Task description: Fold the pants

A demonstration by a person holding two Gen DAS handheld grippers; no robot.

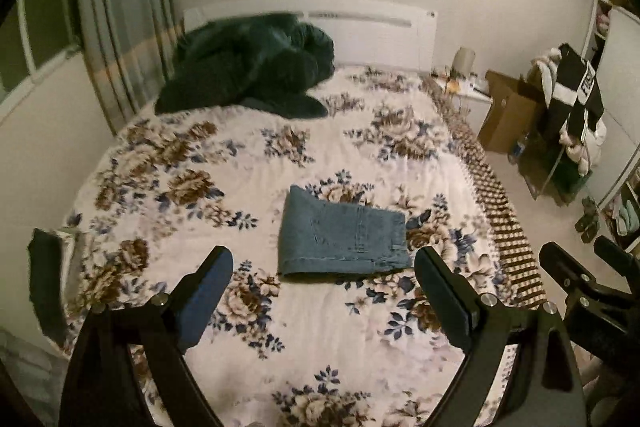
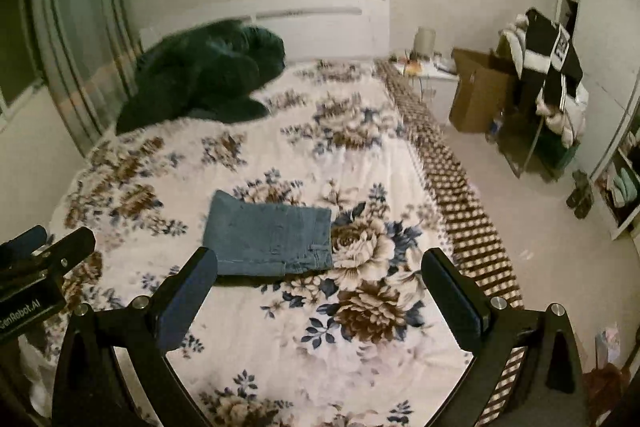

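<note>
Blue denim pants (image 1: 342, 239) lie folded into a compact rectangle on the floral bedspread (image 1: 280, 155), near the bed's middle. They also show in the right wrist view (image 2: 270, 237). My left gripper (image 1: 324, 263) is open and empty, raised above the bed just in front of the pants. My right gripper (image 2: 320, 265) is open and empty, held above the bed in front and to the right of the pants. The right gripper also shows at the right edge of the left wrist view (image 1: 580, 259). The left gripper shows at the left edge of the right wrist view (image 2: 48, 243).
A dark green blanket (image 1: 256, 67) is heaped at the head of the bed by the white headboard (image 1: 368, 31). Right of the bed are a cardboard box (image 1: 504, 111), a rack draped with clothes (image 1: 572, 103), shelves (image 2: 616, 187) and bare floor (image 2: 540, 227). Curtains (image 1: 116, 19) hang at the left.
</note>
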